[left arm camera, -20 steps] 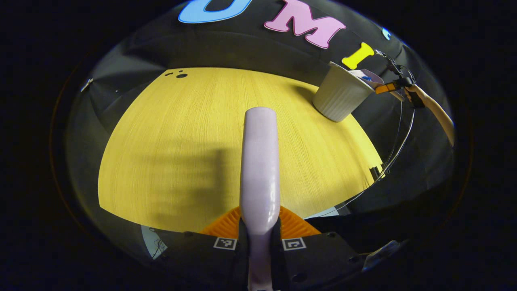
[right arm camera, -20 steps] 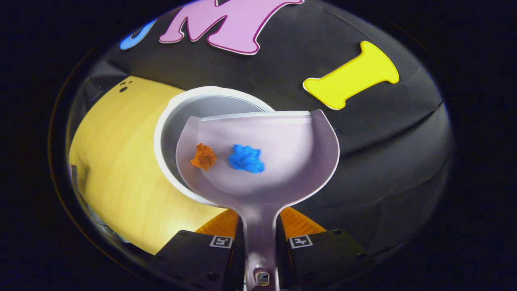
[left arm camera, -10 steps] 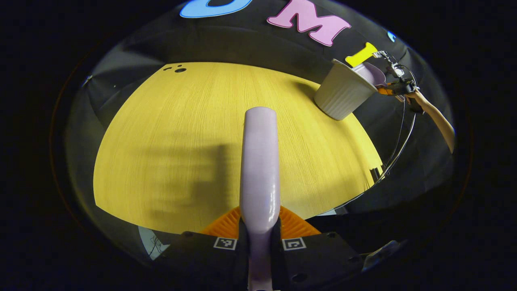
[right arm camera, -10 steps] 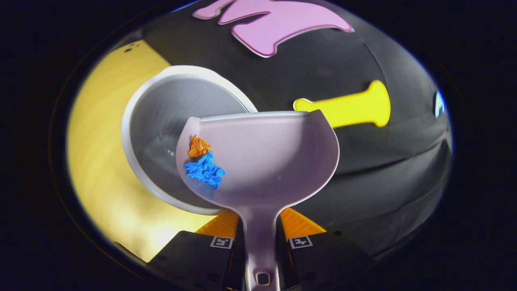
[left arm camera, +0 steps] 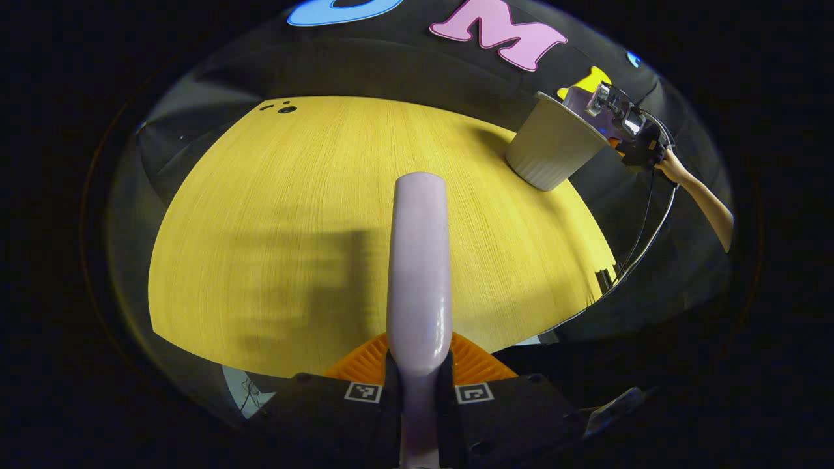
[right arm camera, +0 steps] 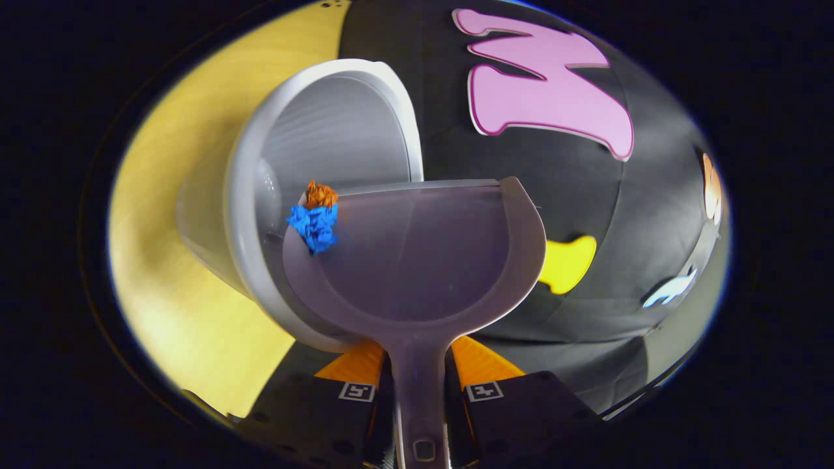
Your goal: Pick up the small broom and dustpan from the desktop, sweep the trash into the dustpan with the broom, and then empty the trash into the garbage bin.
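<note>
My right gripper is shut on the handle of the lilac dustpan, which is rolled hard to one side over the white garbage bin. An orange scrap and a blue scrap lie bunched at the pan's front left corner, right at the bin's mouth. My left gripper is shut on the lilac broom handle, held above the yellow desktop. In the left gripper view the ribbed bin stands at the far right, with the right gripper and the dustpan over its rim.
A hand and forearm hold the right gripper, with a cable hanging below it. Small dark holes mark the desktop's far left corner. The bin stands close to the desk's right edge, against the black cloth wall.
The right gripper has rolled the dustpan steeply sideways over the bin. Both scraps slid from the pan's middle to its front left corner. The left gripper and broom barely moved.
</note>
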`<action>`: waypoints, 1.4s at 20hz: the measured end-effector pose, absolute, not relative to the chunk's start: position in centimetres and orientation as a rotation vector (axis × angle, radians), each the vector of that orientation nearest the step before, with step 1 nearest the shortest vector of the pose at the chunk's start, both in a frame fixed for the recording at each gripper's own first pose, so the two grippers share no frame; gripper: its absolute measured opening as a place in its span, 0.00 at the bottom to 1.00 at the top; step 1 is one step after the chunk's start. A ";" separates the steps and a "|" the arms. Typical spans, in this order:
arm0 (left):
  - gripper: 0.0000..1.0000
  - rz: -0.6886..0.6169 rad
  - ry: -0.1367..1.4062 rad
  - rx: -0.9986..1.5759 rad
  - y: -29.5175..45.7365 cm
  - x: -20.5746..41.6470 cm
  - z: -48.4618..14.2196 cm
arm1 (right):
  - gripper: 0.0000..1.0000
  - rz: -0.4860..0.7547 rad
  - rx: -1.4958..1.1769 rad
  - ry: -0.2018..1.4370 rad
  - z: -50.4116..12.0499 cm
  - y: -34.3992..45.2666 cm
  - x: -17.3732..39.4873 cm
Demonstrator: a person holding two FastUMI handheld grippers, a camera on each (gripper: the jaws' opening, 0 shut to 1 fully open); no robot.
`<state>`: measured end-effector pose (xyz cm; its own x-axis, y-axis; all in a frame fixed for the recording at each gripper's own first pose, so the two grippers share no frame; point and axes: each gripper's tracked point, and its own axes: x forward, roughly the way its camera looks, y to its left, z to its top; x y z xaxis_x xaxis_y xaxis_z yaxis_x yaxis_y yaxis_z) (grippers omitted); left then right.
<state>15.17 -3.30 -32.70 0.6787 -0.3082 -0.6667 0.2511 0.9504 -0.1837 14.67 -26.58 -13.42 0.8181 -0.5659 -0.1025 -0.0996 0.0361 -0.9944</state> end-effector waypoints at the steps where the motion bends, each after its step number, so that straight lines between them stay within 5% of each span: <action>1: 0.28 -0.315 0.764 -0.078 -3.4 15.1 -32.7 | 0.35 -0.382 -1.565 0.541 -13.5 -26.5 15.1; 11: 0.26 -0.317 0.751 -0.097 -4.0 15.2 -32.4 | 0.35 -0.374 -1.382 0.614 -14.1 -27.1 14.9; 28: 0.26 -0.240 0.646 -0.155 -4.4 15.4 -30.2 | 0.33 -0.355 -0.301 0.617 -15.9 -26.8 14.9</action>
<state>15.42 -4.45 -30.16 0.7724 -0.2684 -0.5756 0.1722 0.9609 -0.2170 14.93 -26.83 -15.90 0.7588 -0.4089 -0.5070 0.2324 0.8971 -0.3758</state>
